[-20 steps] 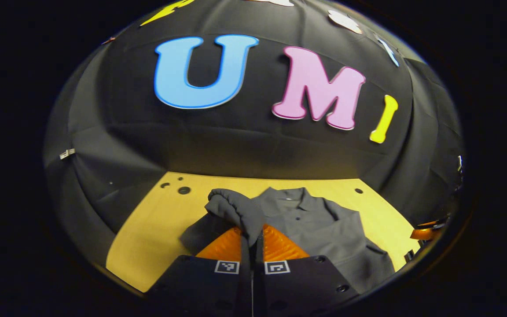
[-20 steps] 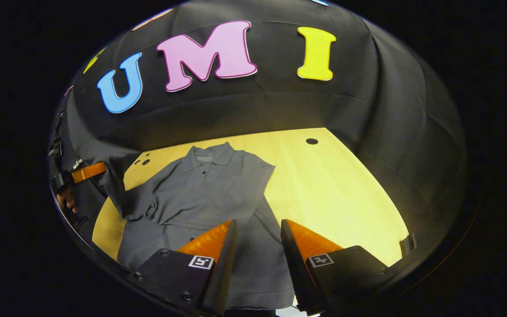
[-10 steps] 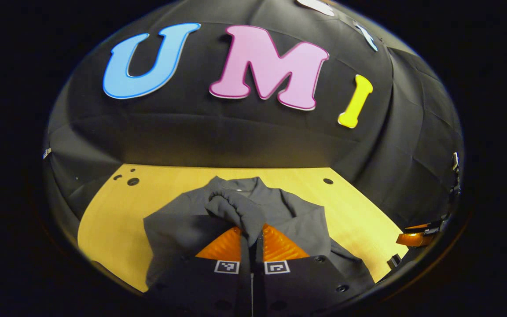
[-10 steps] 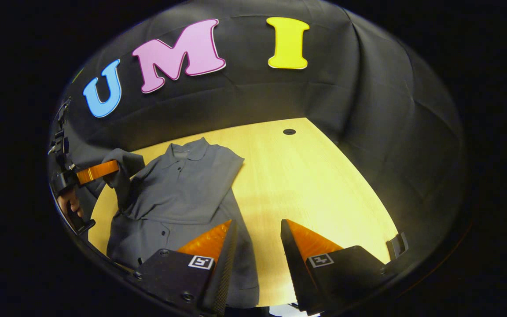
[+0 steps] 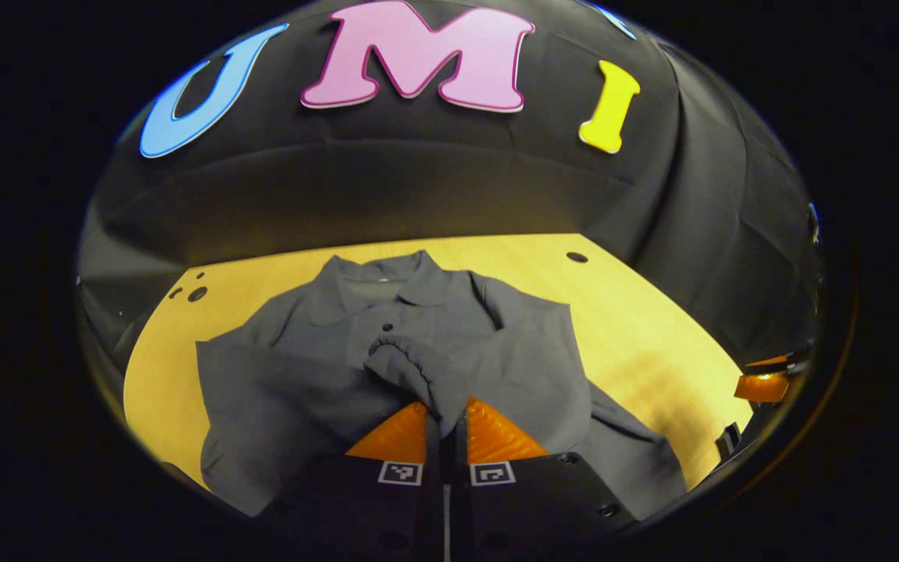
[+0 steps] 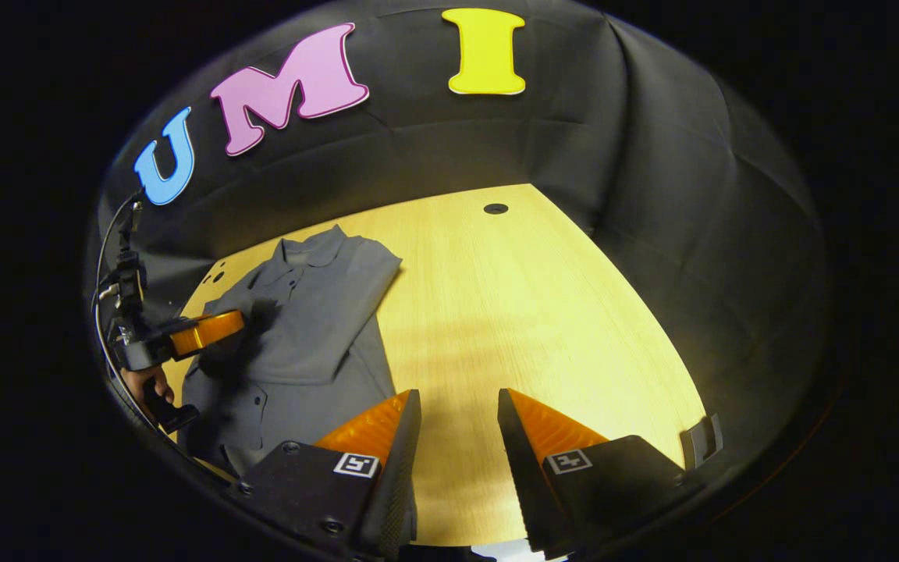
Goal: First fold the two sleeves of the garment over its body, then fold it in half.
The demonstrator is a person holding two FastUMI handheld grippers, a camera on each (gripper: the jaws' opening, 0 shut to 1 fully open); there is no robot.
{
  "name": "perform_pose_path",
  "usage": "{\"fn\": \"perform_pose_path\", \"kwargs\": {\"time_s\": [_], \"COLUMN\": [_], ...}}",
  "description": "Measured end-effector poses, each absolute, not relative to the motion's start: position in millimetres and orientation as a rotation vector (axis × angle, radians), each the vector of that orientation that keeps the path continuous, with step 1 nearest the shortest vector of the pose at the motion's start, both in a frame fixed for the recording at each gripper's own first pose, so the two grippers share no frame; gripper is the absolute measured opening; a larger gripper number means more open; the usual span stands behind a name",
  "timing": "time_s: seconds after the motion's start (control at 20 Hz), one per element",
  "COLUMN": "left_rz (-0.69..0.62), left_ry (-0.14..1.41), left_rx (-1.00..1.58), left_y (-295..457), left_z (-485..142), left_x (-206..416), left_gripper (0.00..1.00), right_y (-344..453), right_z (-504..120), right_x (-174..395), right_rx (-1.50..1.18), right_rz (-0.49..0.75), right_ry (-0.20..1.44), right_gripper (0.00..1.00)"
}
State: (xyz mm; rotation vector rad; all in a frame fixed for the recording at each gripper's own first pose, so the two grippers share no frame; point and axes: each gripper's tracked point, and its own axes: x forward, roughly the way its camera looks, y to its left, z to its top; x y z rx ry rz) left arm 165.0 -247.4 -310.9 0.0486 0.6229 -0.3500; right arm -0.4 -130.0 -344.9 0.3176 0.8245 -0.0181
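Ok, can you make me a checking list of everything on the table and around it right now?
Surface: wooden table, a few round holes near its far edge.
Job's things: grey shirt lying collar away; one sleeve already folded over the body; other sleeve cuff lifted above the chest.
Clutter: nothing seen.
Grippers: left gripper shut on the cuff; right gripper open, holding nothing, over bare table beside the shirt.
Cables: a thin cable runs up from the left gripper.
Surroundings: black cloth wall.
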Motion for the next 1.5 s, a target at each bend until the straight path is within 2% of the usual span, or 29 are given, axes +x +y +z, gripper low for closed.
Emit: {"fn": "perform_pose_path", "kwargs": {"time_s": [0.3, 0.35, 0.4, 0.5, 0.55, 0.7, 0.75, 0.8, 0.9, 1.05, 1.15, 1.2, 1.5], "left_rz": [-0.382, -0.391, -0.404, -0.426, -0.435, -0.485, -0.506, -0.529, -0.575, -0.614, -0.595, -0.580, -0.520], "left_ry": [0.682, 0.688, 0.694, 0.701, 0.701, 0.691, 0.684, 0.674, 0.657, 0.632, 0.624, 0.620, 0.646], "left_rx": [0.065, 0.066, 0.065, 0.066, 0.069, 0.052, 0.044, 0.029, -0.018, -0.064, -0.056, -0.048, -0.041], "left_y": [-270.0, -274.2, -279.2, -287.3, -290.8, -306.1, -310.4, -315.9, -325.5, -324.2, -305.2, -294.3, -216.3], "left_z": [-348.2, -352.4, -355.4, -357.3, -356.2, -347.7, -342.1, -336.4, -322.0, -298.5, -288.9, -287.3, -276.4], "left_x": [164.0, 162.0, 158.2, 152.3, 149.3, 140.3, 136.5, 133.0, 121.8, 100.2, 86.6, 80.7, 44.1], "left_gripper": [0.25, 0.20, 0.26, 0.59, 0.54, 0.66, 0.61, 0.73, 0.81, 0.87, 0.89, 0.96, 0.96], "right_y": [-141.5, -142.8, -144.5, -145.8, -145.8, -143.1, -141.1, -138.5, -132.8, -119.6, -109.1, -103.2, -60.7], "right_z": [-355.8, -356.9, -357.7, -359.1, -358.8, -359.1, -359.0, -358.6, -357.0, -353.0, -349.9, -348.4, -342.1], "right_x": [1.4, 2.1, 1.9, 1.9, 1.4, -3.2, -4.5, -6.5, -11.7, -18.2, -23.7, -26.9, -50.3], "right_rx": [0.299, 0.302, 0.304, 0.307, 0.308, 0.313, 0.314, 0.315, 0.318, 0.322, 0.320, 0.318, 0.332], "right_rz": [-0.002, -0.003, -0.005, -0.005, -0.005, -0.003, -0.002, 0.001, 0.007, 0.032, 0.051, 0.060, 0.117], "right_ry": [0.847, 0.849, 0.849, 0.851, 0.853, 0.857, 0.857, 0.859, 0.863, 0.869, 0.872, 0.875, 0.893], "right_gripper": [0.63, 0.63, 0.63, 0.63, 0.63, 0.63, 0.63, 0.63, 0.63, 0.63, 0.63, 0.64, 0.78]}}
